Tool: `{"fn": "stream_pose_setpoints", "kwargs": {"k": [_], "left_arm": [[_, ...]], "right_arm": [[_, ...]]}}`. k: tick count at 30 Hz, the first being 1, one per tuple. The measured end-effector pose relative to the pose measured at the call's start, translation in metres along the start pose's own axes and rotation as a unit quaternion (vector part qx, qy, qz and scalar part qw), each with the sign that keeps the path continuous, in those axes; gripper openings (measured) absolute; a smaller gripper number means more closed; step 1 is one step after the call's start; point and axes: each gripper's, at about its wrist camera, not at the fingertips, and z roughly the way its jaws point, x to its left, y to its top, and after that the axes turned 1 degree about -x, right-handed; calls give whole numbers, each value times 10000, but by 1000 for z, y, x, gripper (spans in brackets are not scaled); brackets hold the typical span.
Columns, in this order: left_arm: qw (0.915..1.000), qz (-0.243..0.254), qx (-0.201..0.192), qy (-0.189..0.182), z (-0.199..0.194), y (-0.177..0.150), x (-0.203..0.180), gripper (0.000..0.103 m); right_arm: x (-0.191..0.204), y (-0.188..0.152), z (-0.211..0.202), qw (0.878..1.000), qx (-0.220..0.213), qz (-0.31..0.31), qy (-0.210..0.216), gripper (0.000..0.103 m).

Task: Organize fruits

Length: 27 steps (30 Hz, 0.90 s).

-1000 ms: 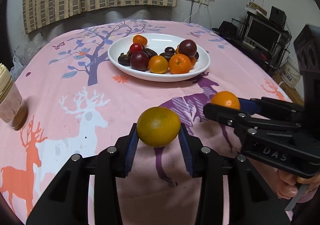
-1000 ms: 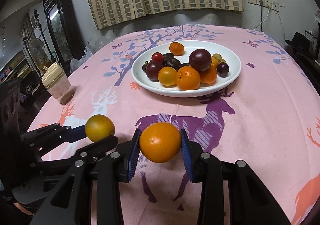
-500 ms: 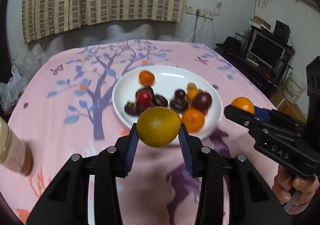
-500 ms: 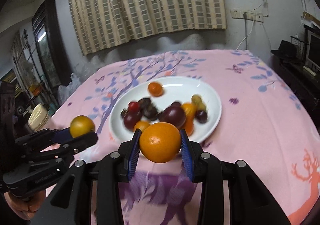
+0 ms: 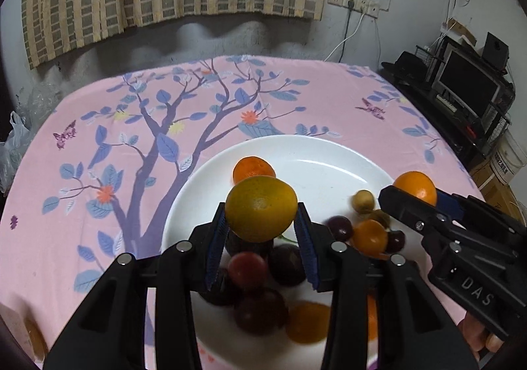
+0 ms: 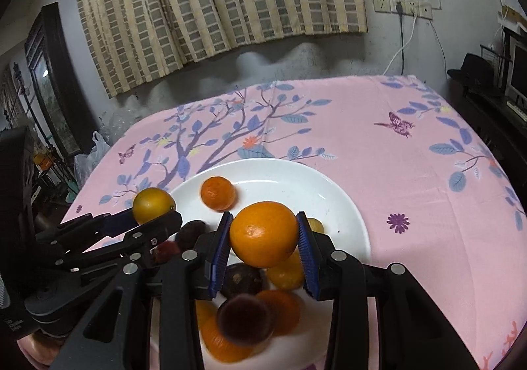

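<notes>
both grippers are loaded right now. the left gripper (image 5: 260,228) is clamped on a round yellow-green citrus fruit (image 5: 261,208), blue pads pressing on its two sides, and the right gripper (image 6: 263,238) is clamped the same way on a round bright orange (image 6: 263,233). taking the big white round plate (image 5: 329,156) as the landmark: both fruits hang in the air above its near half, the yellowish one toward its left side and the orange toward its right. under them the near part of the plate is piled with dark purple plums (image 5: 286,264), a red one (image 5: 247,269), a few small orange fruits (image 5: 369,236) and a little yellowish one (image 5: 363,200). a lone small tangerine (image 6: 218,192) sits further back on the plate, and the far half is bare. the plate rests on a pink tablecloth with a blue tree print (image 5: 98,139).

handling-wise, citrus like this looks light and firm with a bit of give, and the peel seems grippy enough, so a hold across the widest part, like now, looks about right. squeezing harder would probably only bruise it. being round, each one will likely roll once let go, so lowering it close to a bare spot or a gap in the pile seems safer than dropping it onto the plums, which look softer and could get dented or knocked off the rim.
</notes>
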Motion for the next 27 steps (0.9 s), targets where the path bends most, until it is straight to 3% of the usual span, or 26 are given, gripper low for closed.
{"fn": "stream_pose_setpoints", "kwargs": {"k": [8,16,20,24,27], "left_arm": [[9996,-53,293,1,38,4,9,40],[9994,-79,343,29,49,2,12,41],[9994,-4,153,307,36,3,10,69],[9989,56,-66,469,6,1,9,83],[9983,41,-285,500,-32,-8,9,93]], "right_arm": [[-6,-4,33,9992,369,121,16,39],[-8,-6,48,9984,565,57,56,40],[-6,-3,39,9988,491,21,65,55],[-5,-4,11,9994,317,42,142,64],[-3,-10,-17,9997,166,-73,188,76]]}}
